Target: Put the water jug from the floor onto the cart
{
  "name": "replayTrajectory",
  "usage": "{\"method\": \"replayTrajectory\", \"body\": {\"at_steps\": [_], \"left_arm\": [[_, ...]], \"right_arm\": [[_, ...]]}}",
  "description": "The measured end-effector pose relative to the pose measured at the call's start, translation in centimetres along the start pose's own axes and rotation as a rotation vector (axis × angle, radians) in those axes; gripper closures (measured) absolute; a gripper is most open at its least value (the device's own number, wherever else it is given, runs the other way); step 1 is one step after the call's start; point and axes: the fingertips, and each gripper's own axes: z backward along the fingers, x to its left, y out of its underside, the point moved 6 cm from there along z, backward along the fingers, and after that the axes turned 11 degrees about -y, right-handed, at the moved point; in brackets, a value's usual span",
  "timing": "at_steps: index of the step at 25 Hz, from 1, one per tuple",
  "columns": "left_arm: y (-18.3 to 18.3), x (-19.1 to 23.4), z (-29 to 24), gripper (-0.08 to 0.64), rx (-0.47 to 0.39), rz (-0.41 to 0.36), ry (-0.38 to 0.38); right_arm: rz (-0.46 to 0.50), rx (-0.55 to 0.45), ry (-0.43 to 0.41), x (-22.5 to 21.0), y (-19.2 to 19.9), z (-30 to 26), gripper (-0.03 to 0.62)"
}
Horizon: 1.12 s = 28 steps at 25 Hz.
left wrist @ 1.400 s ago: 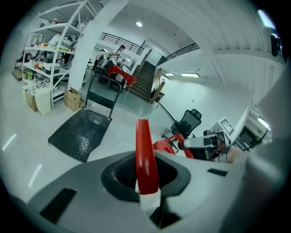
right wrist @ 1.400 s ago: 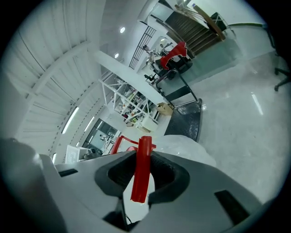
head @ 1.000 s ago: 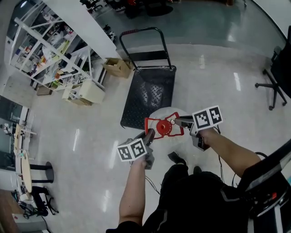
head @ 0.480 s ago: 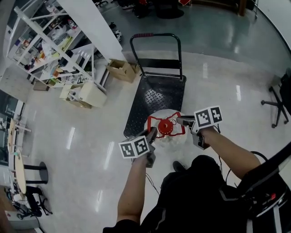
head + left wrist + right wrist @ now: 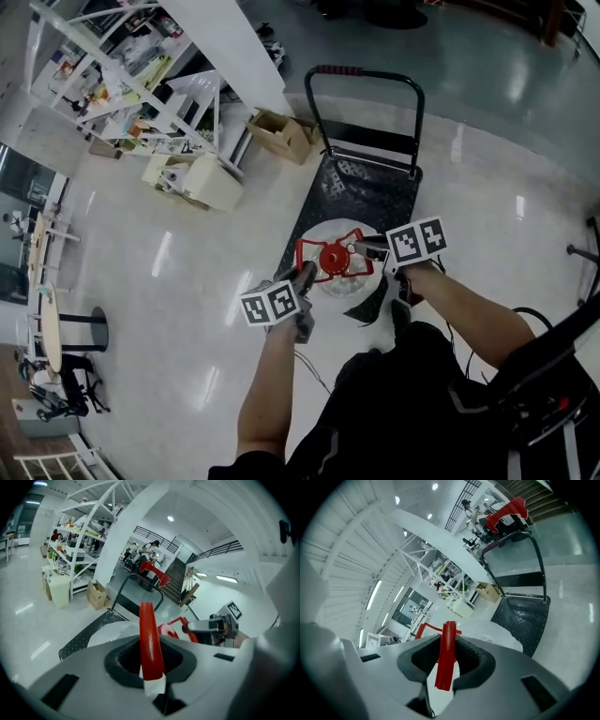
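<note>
The clear water jug (image 5: pixel 335 281), with a red cap and red carrying frame (image 5: pixel 330 255), hangs between my two grippers over the near end of the black cart deck (image 5: pixel 361 192). My left gripper (image 5: pixel 307 274) is shut on the left bar of the red frame (image 5: pixel 150 641). My right gripper (image 5: pixel 362 248) is shut on the right bar of the red frame (image 5: pixel 446 656). In the left gripper view the right gripper (image 5: pixel 202 626) shows across the jug's pale body (image 5: pixel 115 632). I cannot tell whether the jug touches the deck.
The cart's push handle (image 5: pixel 366 77) rises at its far end. Left of the cart are a cardboard box (image 5: pixel 281 134), a white bin (image 5: pixel 211 183) and white shelving (image 5: pixel 122 80). A round table (image 5: pixel 49 342) stands far left. The person's shoe (image 5: pixel 370 302) is just behind the jug.
Both grippers have carried the jug forward. It was over the floor in front of the cart's near edge and now sits over the near end of the deck.
</note>
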Motion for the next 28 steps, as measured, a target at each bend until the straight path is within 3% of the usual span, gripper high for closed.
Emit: {"method": "replayTrajectory", "body": {"at_steps": [5, 11, 17, 24, 28], "left_arm": [[-4.6, 3.0, -5.2, 0.515, -0.005, 0.025, -0.011], [-6.5, 8.1, -12.0, 0.515, 0.050, 0.058, 0.028], [-5.9, 13.4, -21.3, 0.515, 0.139, 0.025, 0.039], [-5.1, 16.4, -27.5, 0.515, 0.181, 0.026, 0.057], [-5.9, 17.8, -29.8, 0.515, 0.160, 0.100, 0.084]], "right_arm": [[0.014, 0.042, 0.004, -3.6, -5.9, -4.1, 0.502], [-0.021, 0.029, 0.094, -8.5, -8.3, -8.8, 0.502], [-0.061, -0.014, 0.198, -16.3, -8.8, -14.0, 0.502], [-0.091, -0.031, 0.261, -21.9, -9.0, -16.7, 0.502], [-0.131, -0.068, 0.264, -24.1, -10.4, -17.3, 0.502]]}}
